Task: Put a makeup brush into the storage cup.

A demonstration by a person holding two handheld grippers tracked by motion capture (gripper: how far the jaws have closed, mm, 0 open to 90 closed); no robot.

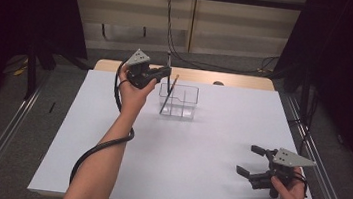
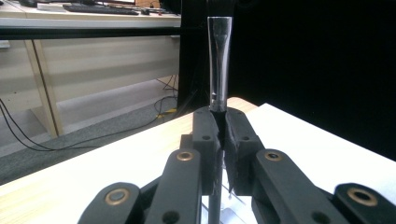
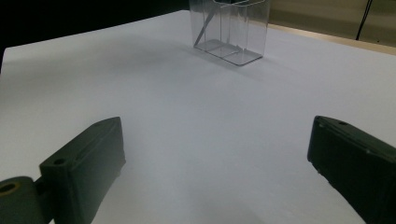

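Left hand-held gripper (image 1: 166, 71) clamps the pen (image 2: 218, 70) upright, right over the clear holder (image 1: 179, 101); right hand-held gripper (image 1: 252, 161) sits wide apart, far off.

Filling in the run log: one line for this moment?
left gripper: shut on pen, above clear holder | right gripper: open, idle near table edge

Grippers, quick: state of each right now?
Left gripper: shut on a pen, held upright above the clear holder.
Right gripper: open, holding nothing.
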